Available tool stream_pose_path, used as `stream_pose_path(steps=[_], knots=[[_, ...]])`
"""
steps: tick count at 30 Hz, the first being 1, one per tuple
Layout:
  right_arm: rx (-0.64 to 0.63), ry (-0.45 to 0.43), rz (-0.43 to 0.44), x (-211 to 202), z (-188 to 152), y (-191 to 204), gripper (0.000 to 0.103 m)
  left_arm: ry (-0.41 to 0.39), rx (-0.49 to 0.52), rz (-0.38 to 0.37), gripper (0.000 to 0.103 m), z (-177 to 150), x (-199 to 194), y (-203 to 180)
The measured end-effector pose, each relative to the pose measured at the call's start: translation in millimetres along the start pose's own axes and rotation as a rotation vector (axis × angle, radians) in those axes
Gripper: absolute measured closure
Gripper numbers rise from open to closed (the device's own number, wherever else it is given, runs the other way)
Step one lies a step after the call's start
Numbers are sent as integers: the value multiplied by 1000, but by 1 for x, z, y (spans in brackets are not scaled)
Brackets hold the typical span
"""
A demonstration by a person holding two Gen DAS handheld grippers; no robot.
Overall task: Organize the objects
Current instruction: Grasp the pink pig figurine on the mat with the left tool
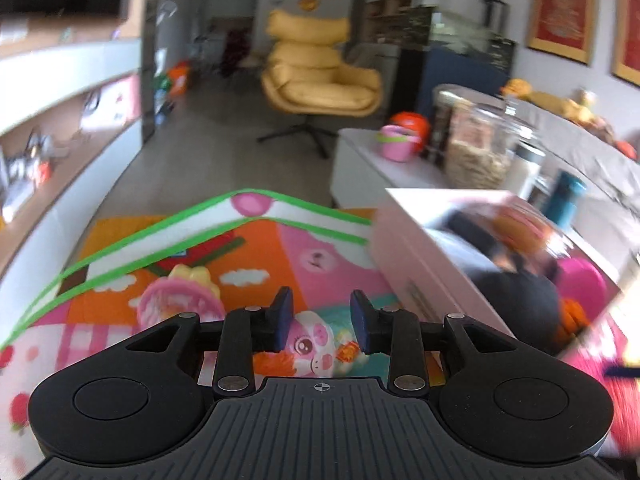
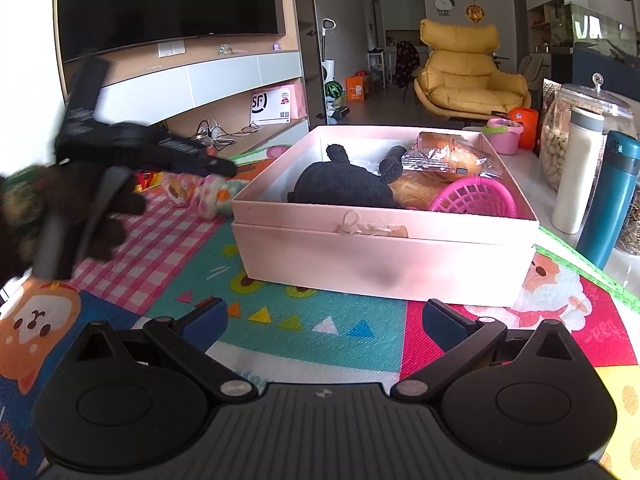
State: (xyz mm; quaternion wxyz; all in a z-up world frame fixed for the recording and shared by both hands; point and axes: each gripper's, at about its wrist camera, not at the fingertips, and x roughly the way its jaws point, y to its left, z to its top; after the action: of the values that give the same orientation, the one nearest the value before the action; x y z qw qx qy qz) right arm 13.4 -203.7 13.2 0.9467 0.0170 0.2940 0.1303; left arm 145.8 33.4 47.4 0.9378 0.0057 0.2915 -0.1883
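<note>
While the left wrist view is smeared by motion, the left tongs show a narrow gap between the blue pads with nothing in it. Toys lie on the play mat just beyond: a pink basket toy at ten o'clock of the pads and a pig figure right below the gap. The pink box sits at two o'clock, blurred. To do this step well, I would spread the pads wider before coming down on a toy, and slow the hand so the aim holds.

From the right wrist view, the right tongs are spread wide and empty, hanging over the mat short of the box at twelve o'clock. Inside it lie a black plush, a wrapped bread and a pink basket. At nine o'clock the other gripper, in a gloved hand, reaches toward small toys lying left of the box.

Bottles and a glass jar stand at two o'clock; a television and a yellow armchair fill the living room behind.
</note>
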Motion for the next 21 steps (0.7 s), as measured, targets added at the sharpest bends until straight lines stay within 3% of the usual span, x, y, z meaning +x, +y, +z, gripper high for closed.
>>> stream_pose_path(steps=[5,9,13,17,21], knots=[[-1,6,-1,1,0,2,0,2,87,-64,69,-20,-28,-25],[-1,7,-1,1,0,2,0,-6,322,27,69,-29,-22,-52],[-2,9,1,2,0,2,0,7,472,95,66,-31,-13,-64],[-3,11,5,2,0,2,0,38,488,150,55,-24,-1,-60],[-3,12,5,2,0,2,0,41,484,178,54,-19,9,-53]])
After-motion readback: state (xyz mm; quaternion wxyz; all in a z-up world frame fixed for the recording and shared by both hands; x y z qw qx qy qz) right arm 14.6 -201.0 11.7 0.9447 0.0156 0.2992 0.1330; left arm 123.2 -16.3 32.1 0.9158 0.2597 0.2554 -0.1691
